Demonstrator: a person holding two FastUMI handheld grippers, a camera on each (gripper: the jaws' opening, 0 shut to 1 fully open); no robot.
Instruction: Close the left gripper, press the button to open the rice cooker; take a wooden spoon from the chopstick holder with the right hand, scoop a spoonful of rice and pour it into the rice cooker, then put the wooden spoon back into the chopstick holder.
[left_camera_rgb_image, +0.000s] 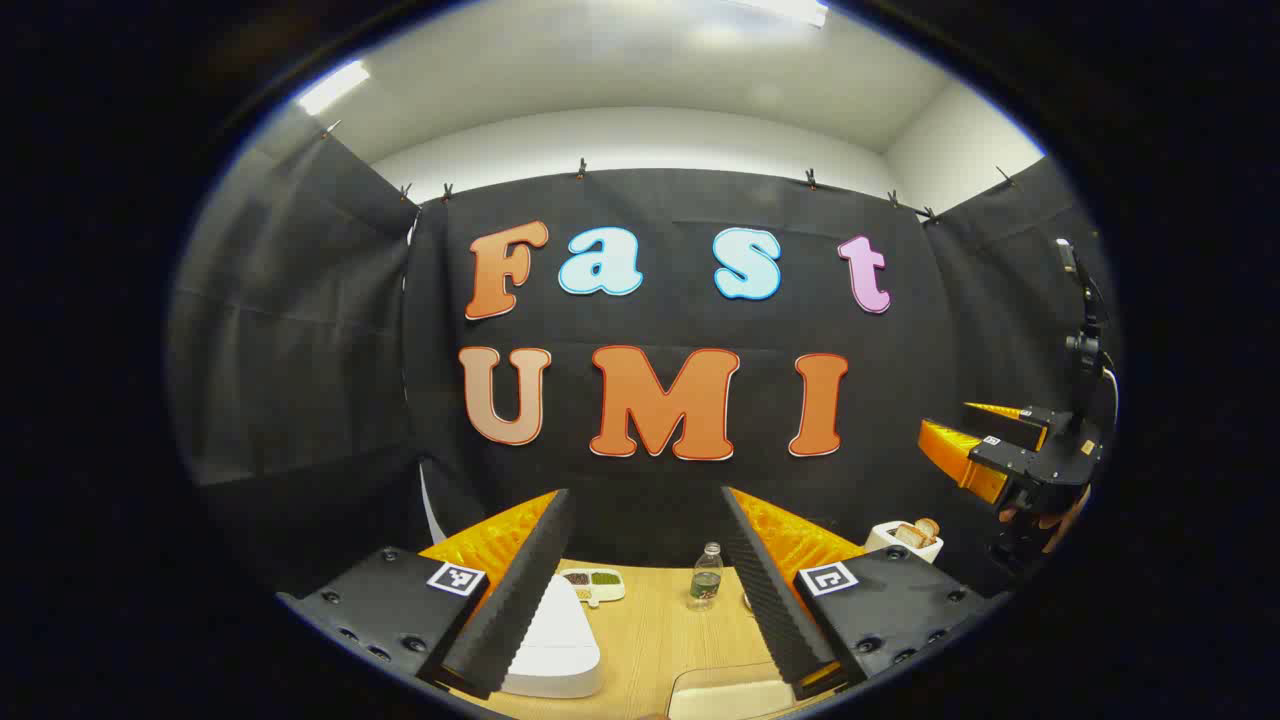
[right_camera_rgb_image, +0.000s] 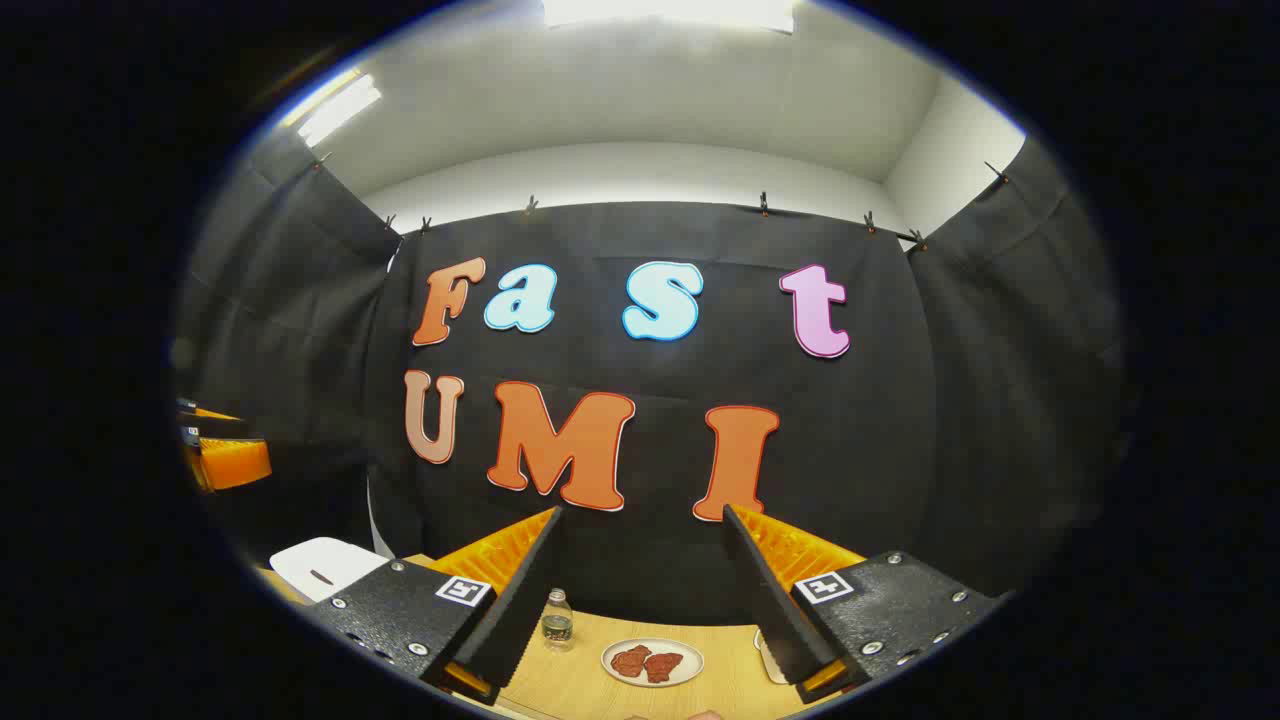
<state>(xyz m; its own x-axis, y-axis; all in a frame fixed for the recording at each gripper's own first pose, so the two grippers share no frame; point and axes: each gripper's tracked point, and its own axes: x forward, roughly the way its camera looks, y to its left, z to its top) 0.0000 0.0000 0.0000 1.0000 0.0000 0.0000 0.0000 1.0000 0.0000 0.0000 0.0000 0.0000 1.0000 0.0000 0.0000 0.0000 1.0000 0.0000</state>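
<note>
Nothing of the task looks started yet, as far as these views let you judge. Your left gripper (left_camera_rgb_image: 645, 590) is held high over the wooden surface (left_camera_rgb_image: 650, 640) with its fingers wide apart and nothing between them, so the first step, closing them to press the button, is not done. In the left gripper view, a white appliance (left_camera_rgb_image: 555, 645) that is probably the rice cooker sits low on the surface beside the left finger, lid down; the same white body (right_camera_rgb_image: 325, 567) appears at the left edge of the right gripper view. Your right gripper (right_camera_rgb_image: 640, 600) also has its fingers spread and empty, aimed at the booth wall above a plate of reddish food (right_camera_rgb_image: 652, 662) and a small bottle (right_camera_rgb_image: 557, 620). The wooden spoon, chopstick holder and rice cannot be made out, so opening, fetching, scooping, pouring and returning all appear to remain.
</note>
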